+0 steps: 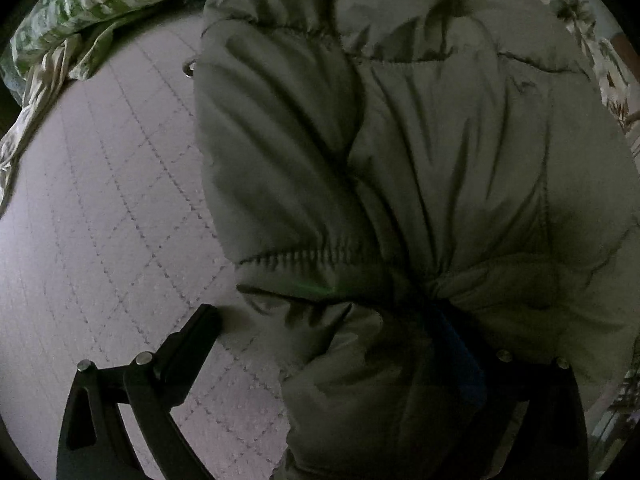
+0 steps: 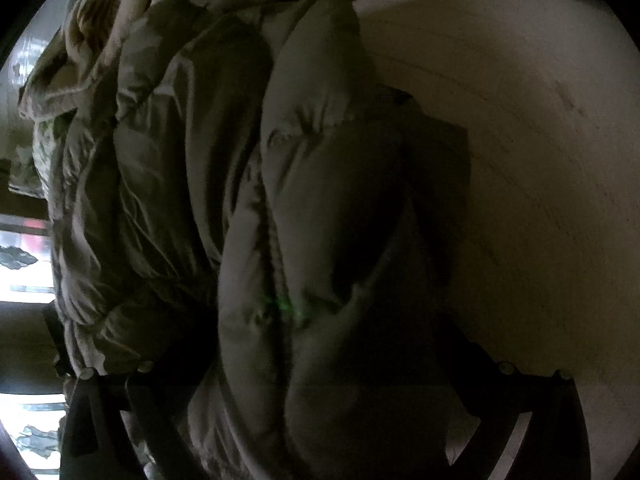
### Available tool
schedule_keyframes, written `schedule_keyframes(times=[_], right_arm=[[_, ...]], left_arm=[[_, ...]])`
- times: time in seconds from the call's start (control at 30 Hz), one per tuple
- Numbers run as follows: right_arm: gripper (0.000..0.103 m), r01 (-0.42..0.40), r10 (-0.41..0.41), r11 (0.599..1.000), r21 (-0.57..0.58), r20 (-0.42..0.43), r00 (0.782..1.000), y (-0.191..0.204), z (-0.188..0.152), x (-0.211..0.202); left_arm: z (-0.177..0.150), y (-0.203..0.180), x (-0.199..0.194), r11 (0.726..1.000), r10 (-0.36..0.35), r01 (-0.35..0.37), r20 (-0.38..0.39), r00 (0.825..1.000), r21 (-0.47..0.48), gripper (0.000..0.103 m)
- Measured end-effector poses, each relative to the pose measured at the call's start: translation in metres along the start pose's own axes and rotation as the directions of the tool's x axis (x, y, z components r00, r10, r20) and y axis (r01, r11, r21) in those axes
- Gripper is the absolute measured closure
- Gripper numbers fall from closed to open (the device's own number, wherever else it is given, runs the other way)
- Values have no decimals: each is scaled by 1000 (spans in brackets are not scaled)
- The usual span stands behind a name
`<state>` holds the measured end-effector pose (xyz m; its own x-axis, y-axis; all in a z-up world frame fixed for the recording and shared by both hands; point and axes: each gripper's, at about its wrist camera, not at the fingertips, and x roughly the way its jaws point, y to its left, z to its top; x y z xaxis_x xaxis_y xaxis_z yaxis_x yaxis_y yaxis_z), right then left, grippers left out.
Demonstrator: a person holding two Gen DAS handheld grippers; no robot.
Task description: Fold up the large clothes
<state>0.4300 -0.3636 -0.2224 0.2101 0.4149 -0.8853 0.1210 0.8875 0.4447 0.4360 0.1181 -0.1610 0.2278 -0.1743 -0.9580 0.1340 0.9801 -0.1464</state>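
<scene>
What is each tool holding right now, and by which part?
Left tool: open wide, with the puffy grey-green quilted jacket bunched between its fingers, not clamped. Right tool: jacket covers it; cannot tell.

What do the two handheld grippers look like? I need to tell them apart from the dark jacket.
Both are matte black. The left gripper has flat angular finger bars on curved black linkage arms joined by round silver pins. A blue strip shows by its far finger. The right gripper shows the same black arms and silver pins, mostly in shadow.
</scene>
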Motion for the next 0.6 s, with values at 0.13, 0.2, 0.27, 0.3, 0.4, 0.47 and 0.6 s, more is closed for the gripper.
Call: schedule_keyframes(times=[0.13,0.2,0.27,0.3,0.4,0.47,0.6], right_arm=[[1,28,-28,1000,-11,19,999,9,-3,1],[17,5,-4,1000,-24,40,999,15,-6,-3],[30,-20,21,999,-31,54,998,20,-10,-8],[35,-15,17,999,-37,61,998,24,-11,-10],[49,-3,7,999,-48,87,996,33,-18,-17],[56,10,-4,998,-58,104,995,42,-24,-21],[67,49,-38,996,-75,147,988,60,-31,-38]], left_arm=[[3,-7,1,1000,18,-18,-13,1000,-10,1],[4,-16,-4,1000,-22,22,-2,1000,-9,36],[2,-36,-13,999,1,-1,23,1000,33,44],[2,-42,-14,999,23,-24,31,999,41,47],[4,-45,-20,1000,20,-20,43,999,14,58],[5,-47,-28,999,25,-26,54,998,23,65],[8,-52,-43,999,38,-41,73,997,27,73]])
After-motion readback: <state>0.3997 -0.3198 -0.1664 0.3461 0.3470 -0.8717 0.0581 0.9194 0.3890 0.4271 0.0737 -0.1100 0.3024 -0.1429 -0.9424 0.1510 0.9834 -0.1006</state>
